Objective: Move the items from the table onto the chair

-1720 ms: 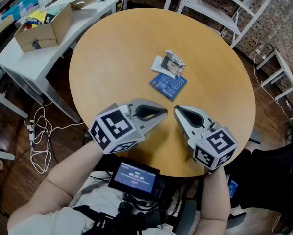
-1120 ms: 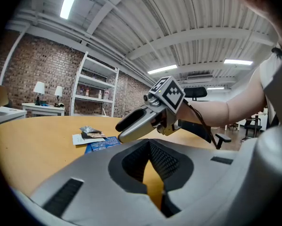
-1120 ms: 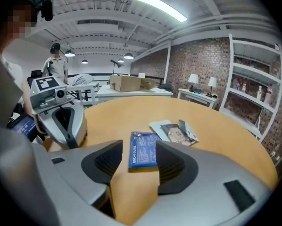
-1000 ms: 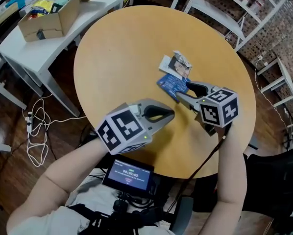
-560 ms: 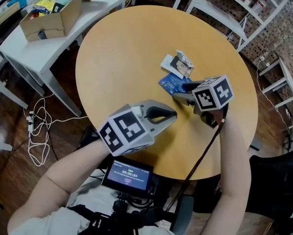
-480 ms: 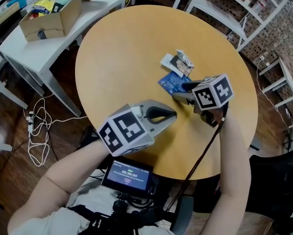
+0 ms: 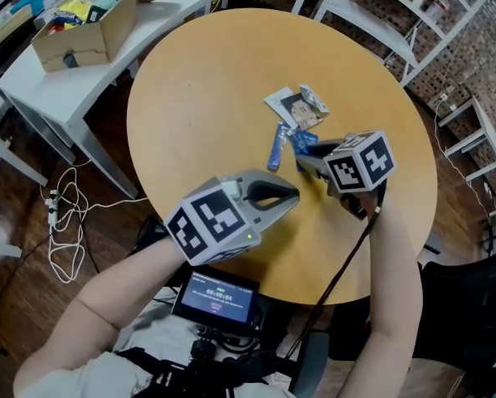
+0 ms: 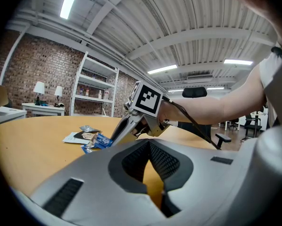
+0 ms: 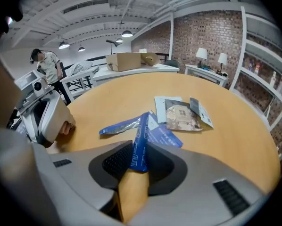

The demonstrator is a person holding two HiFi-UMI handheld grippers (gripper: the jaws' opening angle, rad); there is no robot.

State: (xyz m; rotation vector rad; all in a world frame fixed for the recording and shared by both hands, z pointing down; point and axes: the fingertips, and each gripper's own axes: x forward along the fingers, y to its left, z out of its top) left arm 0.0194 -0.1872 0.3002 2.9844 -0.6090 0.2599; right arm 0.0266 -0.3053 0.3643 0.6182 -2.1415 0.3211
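On the round wooden table lie a blue packet and grey-brown printed packets on a white card. My right gripper reaches down to them from the right. Its jaws have just been closing and now pinch a second blue packet, which stands on edge between the pads. The flat blue packet and the printed packets lie just past it. My left gripper hovers near the table's front, shut and holding nothing. From there I see the right gripper at the packets.
A white side table with an open cardboard box stands at the upper left. Metal shelves line the back and right. Cables lie on the floor. A small screen hangs at my chest. A dark chair-like shape is lower right.
The right gripper travelled from the table's front edge to the packets, tipped downward and shut on a blue packet, which turned up on edge. The left gripper stayed where it was.
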